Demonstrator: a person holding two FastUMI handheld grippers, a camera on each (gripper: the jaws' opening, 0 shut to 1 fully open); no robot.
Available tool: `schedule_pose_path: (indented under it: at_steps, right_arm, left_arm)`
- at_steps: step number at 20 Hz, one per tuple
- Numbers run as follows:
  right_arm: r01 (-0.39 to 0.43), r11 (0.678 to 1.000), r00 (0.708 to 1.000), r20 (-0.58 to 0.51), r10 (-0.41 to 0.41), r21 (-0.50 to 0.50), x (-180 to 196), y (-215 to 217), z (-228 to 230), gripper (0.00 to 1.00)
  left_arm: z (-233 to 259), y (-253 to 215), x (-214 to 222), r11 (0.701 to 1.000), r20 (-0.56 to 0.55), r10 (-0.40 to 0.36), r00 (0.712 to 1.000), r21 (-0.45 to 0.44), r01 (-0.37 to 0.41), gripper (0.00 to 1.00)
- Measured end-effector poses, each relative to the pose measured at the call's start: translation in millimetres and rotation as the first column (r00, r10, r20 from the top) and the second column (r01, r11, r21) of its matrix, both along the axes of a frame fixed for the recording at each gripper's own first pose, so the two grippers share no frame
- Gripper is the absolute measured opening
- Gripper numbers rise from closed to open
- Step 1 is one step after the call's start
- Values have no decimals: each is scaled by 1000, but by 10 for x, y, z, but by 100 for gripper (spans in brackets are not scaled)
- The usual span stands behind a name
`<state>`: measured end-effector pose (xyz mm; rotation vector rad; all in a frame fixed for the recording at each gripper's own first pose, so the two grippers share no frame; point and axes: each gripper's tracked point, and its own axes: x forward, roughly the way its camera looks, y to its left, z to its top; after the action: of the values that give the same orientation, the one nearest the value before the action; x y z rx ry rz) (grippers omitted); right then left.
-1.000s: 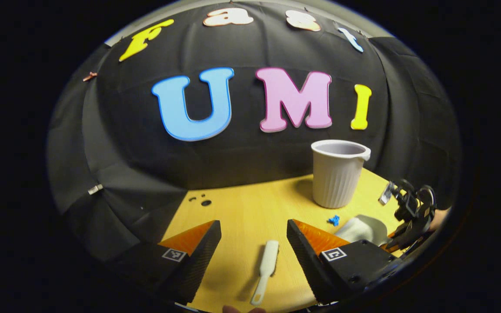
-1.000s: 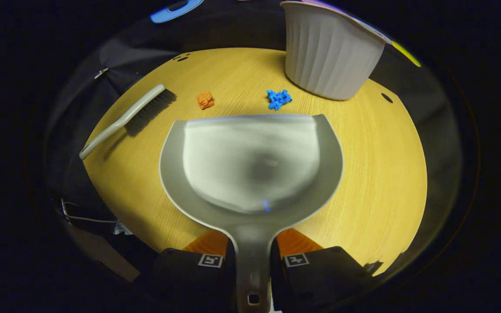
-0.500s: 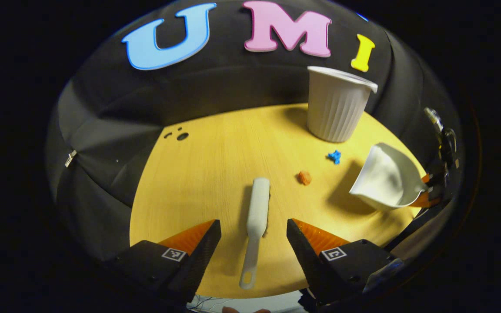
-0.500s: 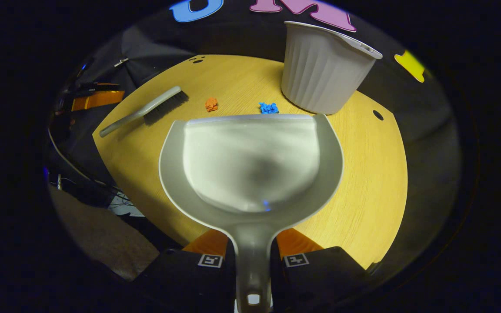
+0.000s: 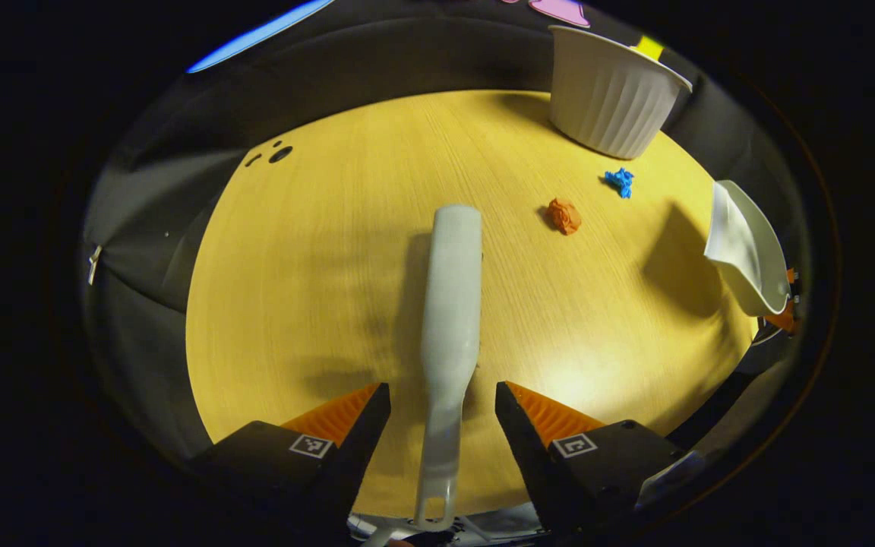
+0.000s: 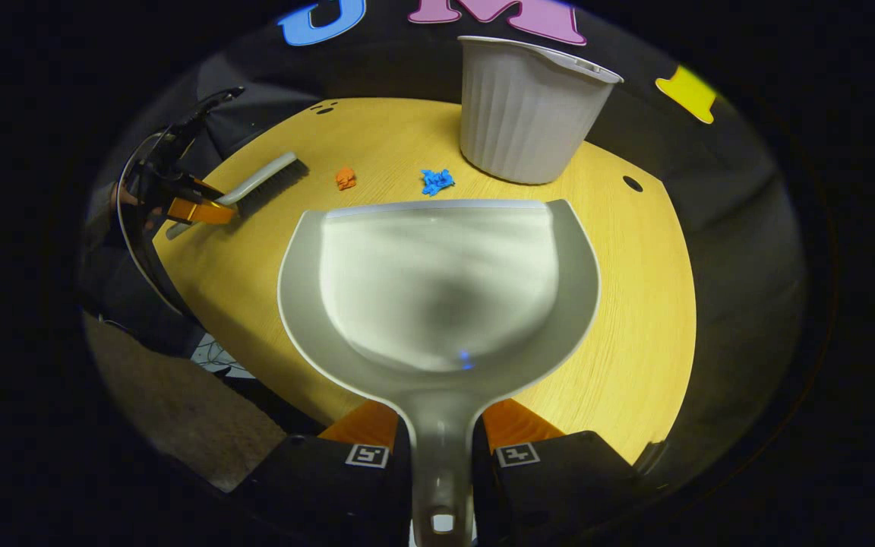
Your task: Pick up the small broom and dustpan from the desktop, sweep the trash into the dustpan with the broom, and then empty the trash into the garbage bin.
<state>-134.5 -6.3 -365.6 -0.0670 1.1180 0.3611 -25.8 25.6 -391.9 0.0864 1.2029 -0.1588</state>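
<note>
In the left gripper view, the left gripper (image 5: 442, 414) is hanging low over the yellow wooden desk (image 5: 316, 289) with its jaws spread apart, and the handle of the small broom (image 5: 449, 319) is lying between them without touching either finger. The broom is lying flat on the desk, its handle end with a hanging hole pointing toward the camera. Beyond it, an orange crumpled scrap (image 5: 563, 215) and a blue crumpled scrap (image 5: 620, 181) are lying on the desk, near each other but apart. The white ribbed garbage bin (image 5: 611, 99) is standing upright at the far edge of the desk. At the right side the dustpan (image 5: 745, 251) is being held above the desk, tilted. In the right gripper view, the right gripper (image 6: 441, 444) is clenched on the handle of the dustpan, with both fingers pressing on it from either side, and the pan mouth is pointing toward the two scraps and the bin. Each finger block is carrying a small square black-and-white marker; I cannot read any writing or brand on the things.
</note>
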Motion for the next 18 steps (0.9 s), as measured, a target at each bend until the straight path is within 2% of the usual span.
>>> schedule_pose_path:
  at_steps: [1, 2, 3, 4, 5, 6, 7, 8, 9, 10, 11, 13, 14, 15, 16, 18]
  right_arm:
    - [4, 1000, 1000, -5, -4, 1, -3, -16, -5, 31]
    - [7, 1000, 1000, -9, -7, 2, -10, -28, -8, 31]
    - [9, 1000, 1000, -9, -9, 2, 0, -36, -6, 36]
    - [14, 1000, 1000, -11, -14, 2, -3, -31, -5, 31]
    - [16, 1000, 1000, -13, -16, 3, 7, -30, -3, 36]
    - [17, 1000, 1000, -14, -17, 5, 16, -21, -8, 31]
    - [15, 1000, 1000, -16, -15, 6, 25, -6, -12, 31]
    - [11, 1000, 1000, -19, -11, 6, 30, 13, -19, 31]
    - [4, 1000, 1000, -23, -4, 6, 33, 28, -27, 36]
    - [-4, 1000, 1000, -26, 4, 7, 38, 47, -31, 31]
    - [-14, 1000, 999, -31, 14, 11, 51, 72, -35, 31]
    - [-50, 999, 997, -61, 51, 3, 58, 113, -51, 31]
    - [-72, 997, 994, -89, 70, -23, 49, 89, -49, 36]
    - [-97, 994, 990, -111, 91, -48, 59, 74, -30, 36]
    - [-121, 991, 985, -131, 112, -57, 81, 97, -18, 36]
    - [-157, 987, 976, -159, 149, -39, 149, 183, 9, 36]
  left_arm:
    - [-62, 0, -25, 1000, -22, -7, 1000, 4, 7, 88]
    - [-117, -17, -41, 1000, -45, -15, 999, -3, 15, 85]
    - [-168, -27, -58, 1000, -63, -21, 998, -7, 20, 83]
    - [-202, -40, -60, 1000, -78, -24, 997, -12, 23, 81]
    - [-214, -74, -66, 999, -87, -27, 996, -30, 24, 80]
    - [-216, -78, -54, 999, -80, -24, 996, -33, 21, 76]
    - [-214, -96, -44, 999, -83, -26, 996, -43, 23, 72]
    - [-214, -103, -48, 999, -89, -24, 996, -48, 20, 65]
    - [-219, -98, -67, 999, -93, -25, 995, -48, 21, 62]
    - [-237, -103, -58, 998, -92, -31, 995, -48, 27, 58]
    - [-217, -96, -50, 998, -86, -41, 995, -44, 37, 52]
    - [-209, -96, -7, 997, -51, -77, 996, -28, 76, 30]
    - [-200, -63, 44, 996, -30, -83, 996, 11, 83, 28]
    - [-155, -50, 138, 996, -2, -82, 997, 42, 82, 26]
    - [-102, -98, 244, 996, 29, -80, 996, 48, 79, 22]
    - [18, -274, 503, 997, 54, -80, 995, 6, 79, 24]
